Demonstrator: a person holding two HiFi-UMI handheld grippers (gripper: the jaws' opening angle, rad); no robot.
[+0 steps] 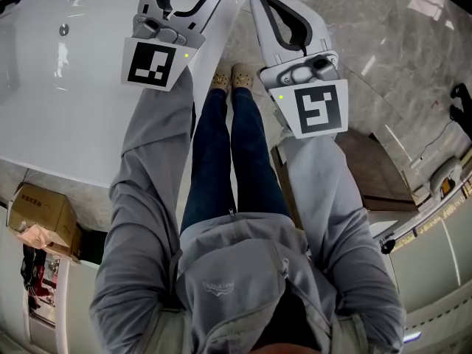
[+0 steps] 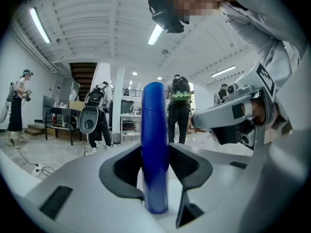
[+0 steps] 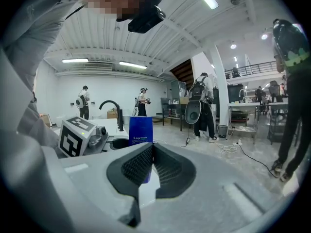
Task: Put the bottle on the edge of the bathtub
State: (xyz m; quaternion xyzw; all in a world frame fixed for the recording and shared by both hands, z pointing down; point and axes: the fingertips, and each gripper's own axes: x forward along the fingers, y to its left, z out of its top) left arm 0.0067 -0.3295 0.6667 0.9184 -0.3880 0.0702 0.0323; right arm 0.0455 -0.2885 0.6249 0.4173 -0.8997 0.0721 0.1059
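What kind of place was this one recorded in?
Likely a big indoor workshop hall with a bathroom mock-up: a white bathtub, a black faucet, marble-look floor, and other people wearing gear near work tables.

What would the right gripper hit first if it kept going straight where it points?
Probably the blue bottle in the left gripper: it sits just left of where the right gripper aims. Depth is unclear, so it might slip past.

We note bright ceiling tubes (image 2: 156,34) above left gripper (image 2: 155,152), glare on bathtub (image 1: 59,57) beside it, fisheye corners dark, bottle (image 2: 154,120) between jaws blurred.
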